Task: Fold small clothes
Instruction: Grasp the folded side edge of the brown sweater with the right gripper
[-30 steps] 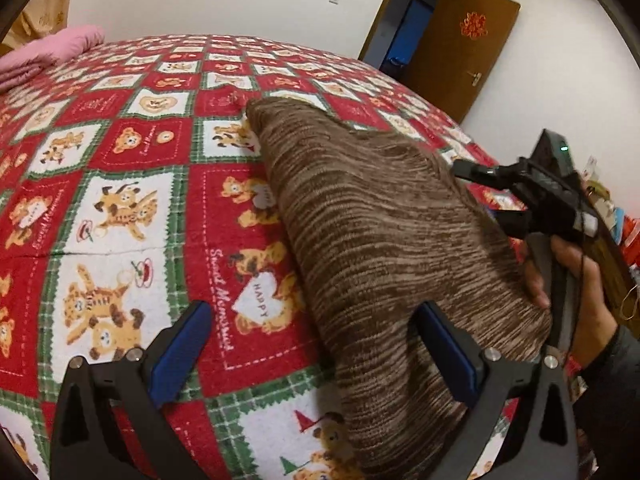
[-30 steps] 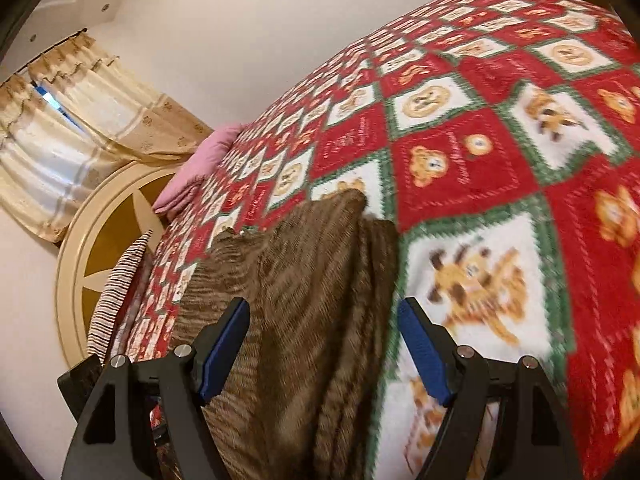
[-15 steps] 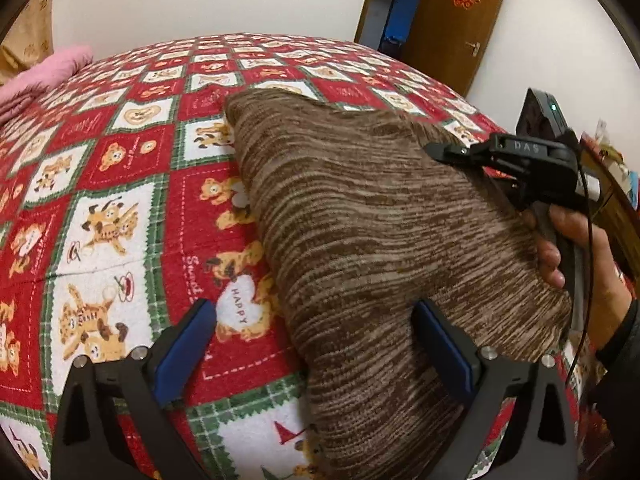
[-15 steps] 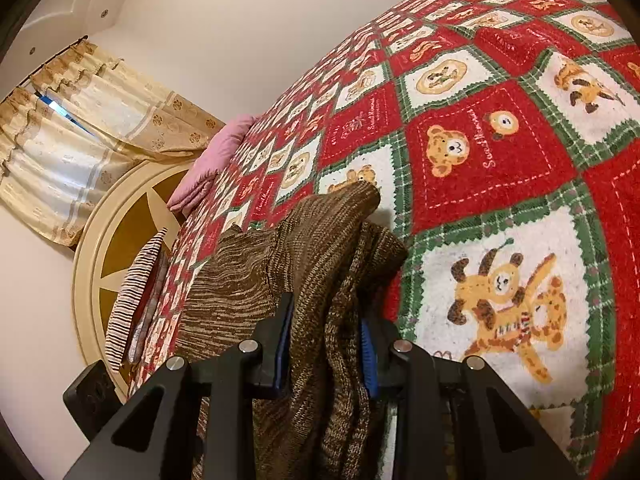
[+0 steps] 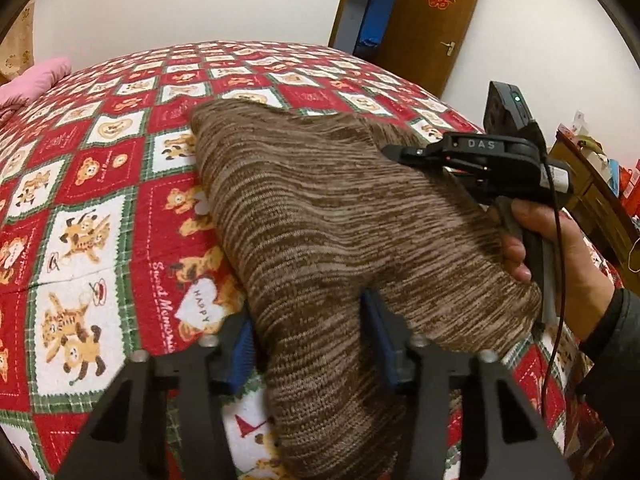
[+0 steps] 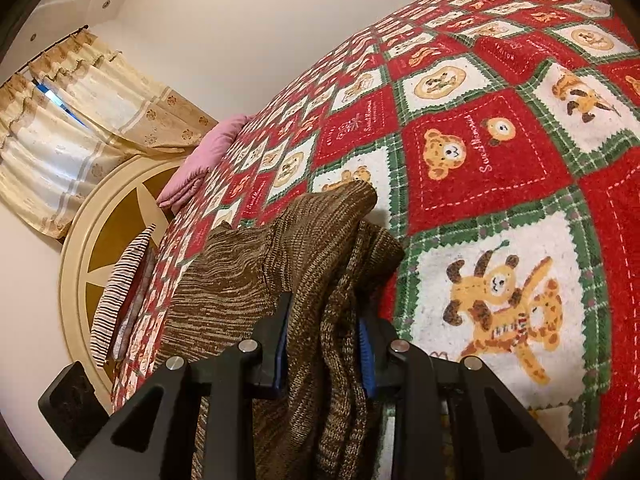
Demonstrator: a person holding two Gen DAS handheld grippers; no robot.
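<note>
A folded brown striped knit sweater (image 5: pixel 320 216) lies on the bed's red teddy-bear blanket (image 5: pixel 92 208). My left gripper (image 5: pixel 308 340) is shut on the sweater's near edge, blue pads pinching the fabric. My right gripper (image 6: pixel 322 340) is shut on the stacked layers of the sweater (image 6: pixel 304 248) at its other side. The right gripper also shows in the left wrist view (image 5: pixel 400 152), held by a hand on the sweater's right edge.
A pink pillow (image 5: pixel 28 84) lies at the far left of the bed. A wooden door (image 5: pixel 432 20) stands behind the bed and a wooden cabinet (image 5: pixel 592 184) at the right. A round headboard (image 6: pixel 96 240) and a striped pillow (image 6: pixel 120 288) show left.
My right gripper closed on the sweater's layers about half a second ago. My left gripper has now closed on the sweater's near edge, and the fabric bunches between its pads.
</note>
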